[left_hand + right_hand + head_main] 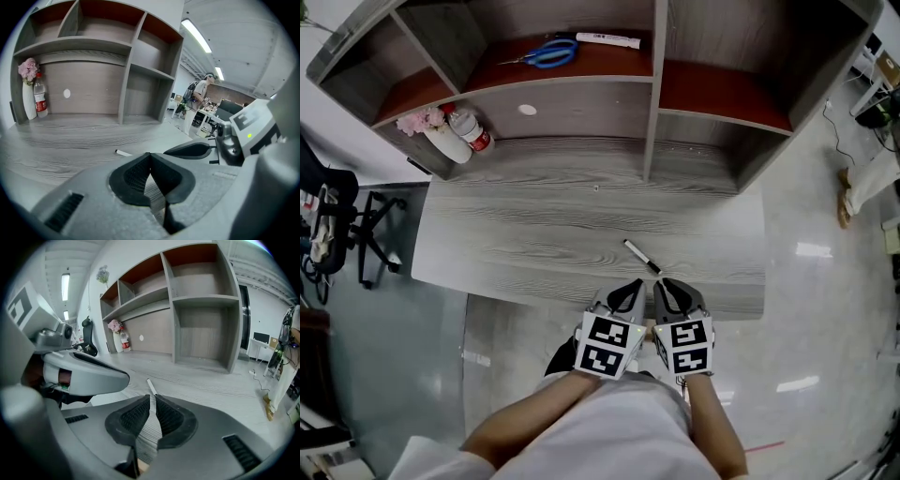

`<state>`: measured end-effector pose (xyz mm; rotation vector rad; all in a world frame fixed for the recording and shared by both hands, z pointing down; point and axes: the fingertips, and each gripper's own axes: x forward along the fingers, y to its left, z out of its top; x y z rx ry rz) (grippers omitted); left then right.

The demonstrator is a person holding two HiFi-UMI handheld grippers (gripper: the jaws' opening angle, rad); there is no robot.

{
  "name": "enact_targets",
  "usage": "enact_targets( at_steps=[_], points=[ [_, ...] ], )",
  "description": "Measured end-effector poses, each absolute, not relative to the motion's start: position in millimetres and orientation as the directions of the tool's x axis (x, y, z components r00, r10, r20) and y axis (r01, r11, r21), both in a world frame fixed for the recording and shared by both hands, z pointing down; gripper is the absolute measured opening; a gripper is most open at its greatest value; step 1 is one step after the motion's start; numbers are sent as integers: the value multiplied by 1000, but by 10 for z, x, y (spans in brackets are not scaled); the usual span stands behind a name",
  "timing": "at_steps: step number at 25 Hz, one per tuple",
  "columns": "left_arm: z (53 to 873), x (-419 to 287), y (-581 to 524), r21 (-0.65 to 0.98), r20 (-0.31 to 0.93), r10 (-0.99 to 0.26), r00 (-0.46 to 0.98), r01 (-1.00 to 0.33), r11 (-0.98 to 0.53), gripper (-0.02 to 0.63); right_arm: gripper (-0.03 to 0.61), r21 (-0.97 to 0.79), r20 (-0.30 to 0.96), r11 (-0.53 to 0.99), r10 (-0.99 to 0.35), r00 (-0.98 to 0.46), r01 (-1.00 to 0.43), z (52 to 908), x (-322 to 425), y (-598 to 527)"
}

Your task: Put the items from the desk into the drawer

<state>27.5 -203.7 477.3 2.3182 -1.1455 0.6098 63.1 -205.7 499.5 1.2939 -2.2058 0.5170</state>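
Left tool (633, 286): you hold it at the near edge of the desk (525, 234), close beside the other tool. In the left gripper view (150, 155) its two dark pads meet at the tips. Nothing sits between them.

Right tool (664, 284): it is level with the left one, with both marker cubes facing up at you. In the right gripper view (152, 397) only a thin slit shows between the tips, and the jaws grip nothing.

Pen (642, 256): it is white with a dark end and lies flat on the grey wood-grain desk. It slants, with the dark end nearest your tools. It lies just ahead of the right tool's tips and in line with their slit (151, 386), not between the jaws. From the left gripper view it shows a little left of the tips (123, 153).

Shelf unit (649, 103): it stands along the far side of the desk, grey with red-brown boards.

Scissors (546, 53): blue-handled, they lie on the upper middle shelf.

Tube (607, 39): it is white and lies just behind the scissors on the same shelf.

Vase (445, 141): it is white, holds pink flowers and stands at the far left of the desk, against the shelf unit's back panel.

Bottle (471, 129): it has a red label and stands right beside the vase.

Chair (337, 230): it is black and stands on the floor left of the desk.
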Motion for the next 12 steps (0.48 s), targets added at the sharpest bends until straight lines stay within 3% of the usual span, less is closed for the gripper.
enact_targets(
  at_steps=[12],
  points=[
    [4876,172,-2242,233,594,-586,551,-815,-530,3,41,-47,678,493,-623,-390,-869,5279,593,-2222]
  ],
)
